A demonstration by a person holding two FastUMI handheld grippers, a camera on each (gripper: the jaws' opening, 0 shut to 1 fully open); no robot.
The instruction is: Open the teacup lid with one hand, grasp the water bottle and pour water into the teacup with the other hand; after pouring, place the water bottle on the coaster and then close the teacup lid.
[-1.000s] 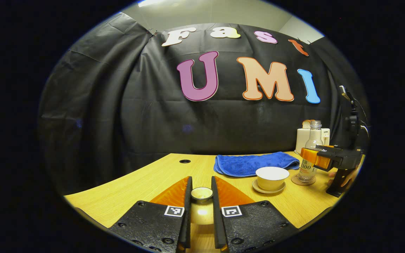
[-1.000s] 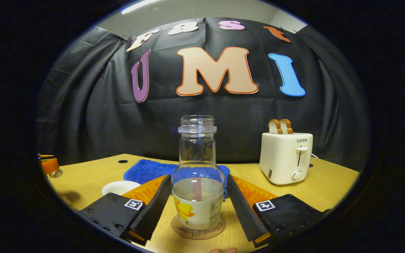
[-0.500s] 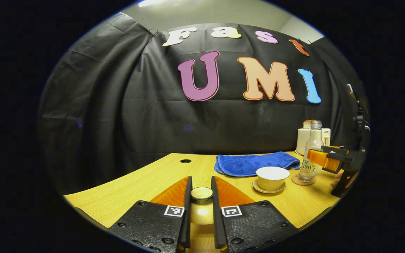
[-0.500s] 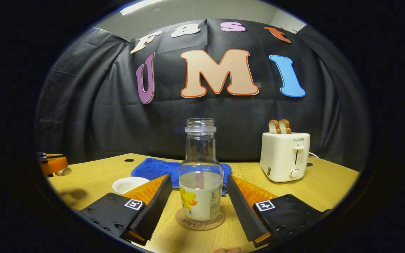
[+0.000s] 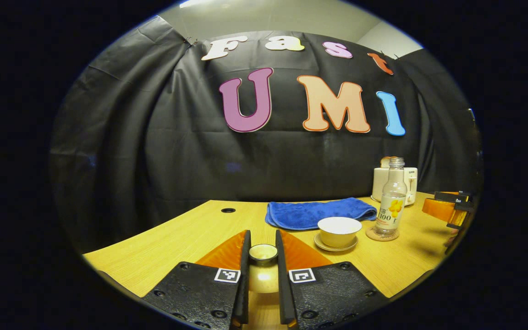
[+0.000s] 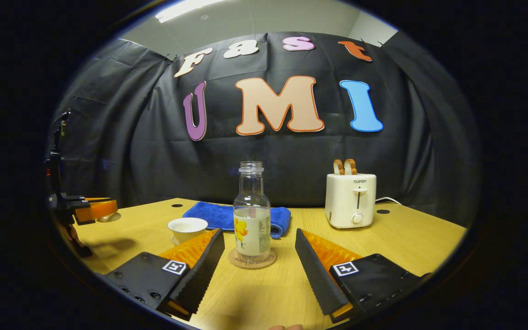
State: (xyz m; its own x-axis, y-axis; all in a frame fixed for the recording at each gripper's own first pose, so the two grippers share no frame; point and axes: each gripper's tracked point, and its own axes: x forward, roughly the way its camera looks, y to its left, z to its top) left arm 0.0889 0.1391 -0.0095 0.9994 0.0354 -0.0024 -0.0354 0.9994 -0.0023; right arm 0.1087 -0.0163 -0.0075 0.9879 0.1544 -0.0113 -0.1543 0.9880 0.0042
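Note:
In the left gripper view my left gripper [image 5: 262, 240] is shut on the teacup lid [image 5: 263, 253], held over the table's near edge. The uncovered white teacup [image 5: 339, 230] sits on its saucer to the right. Beyond it the clear water bottle [image 5: 392, 201] stands upright on the round coaster [image 5: 382, 235]. My right gripper [image 5: 447, 208] hangs at the far right, away from the bottle. In the right gripper view my right gripper [image 6: 258, 234] is open, with the bottle [image 6: 252, 215] and coaster [image 6: 252, 259] ahead of its fingers and untouched. The teacup [image 6: 187, 228] and left gripper [image 6: 90, 208] lie to the left.
A folded blue cloth [image 5: 319, 213] lies behind the teacup. A white toaster [image 6: 351, 200] holding bread stands at the back right of the wooden table [image 6: 406, 238]. The black cloth wall closes off the back.
My right gripper has drawn back from the bottle, which stays upright on the coaster. The left gripper keeps the lid and has turned slightly.

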